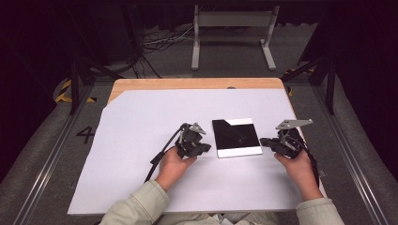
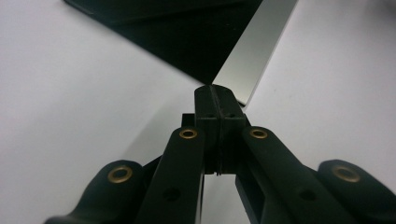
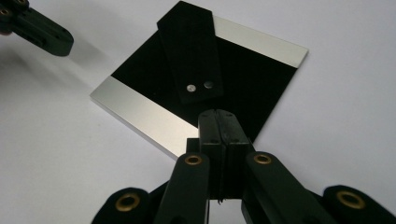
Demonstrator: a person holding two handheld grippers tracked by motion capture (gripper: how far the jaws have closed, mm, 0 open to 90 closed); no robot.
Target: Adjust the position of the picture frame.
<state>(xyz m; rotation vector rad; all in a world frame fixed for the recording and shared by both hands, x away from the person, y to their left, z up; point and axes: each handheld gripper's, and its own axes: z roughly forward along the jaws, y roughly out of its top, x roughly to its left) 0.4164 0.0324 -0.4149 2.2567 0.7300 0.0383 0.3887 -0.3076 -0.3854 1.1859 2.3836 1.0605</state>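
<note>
Black-and-silver plate (image 1: pixel 236 137) between closed grippers

In the left gripper view the black and silver plate (image 2: pixel 205 51) is cut off by the top edge; its near corner hides behind the left claw (image 2: pixel 215 95).

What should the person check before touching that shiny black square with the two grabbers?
1. Black square box lies flat on the white sheet: ok.
2. Left gripper shut with nothing between its fingers: ok.
3. Right gripper shut and holding nothing: ok.
4. One gripper on each side of the box, not yet gripping it: ok.
5. Black flap lies on top of the box: ok; whether it is fastened: cannot tell.
6. Fingers wide enough to take the box: not ok, both must open first.
</note>
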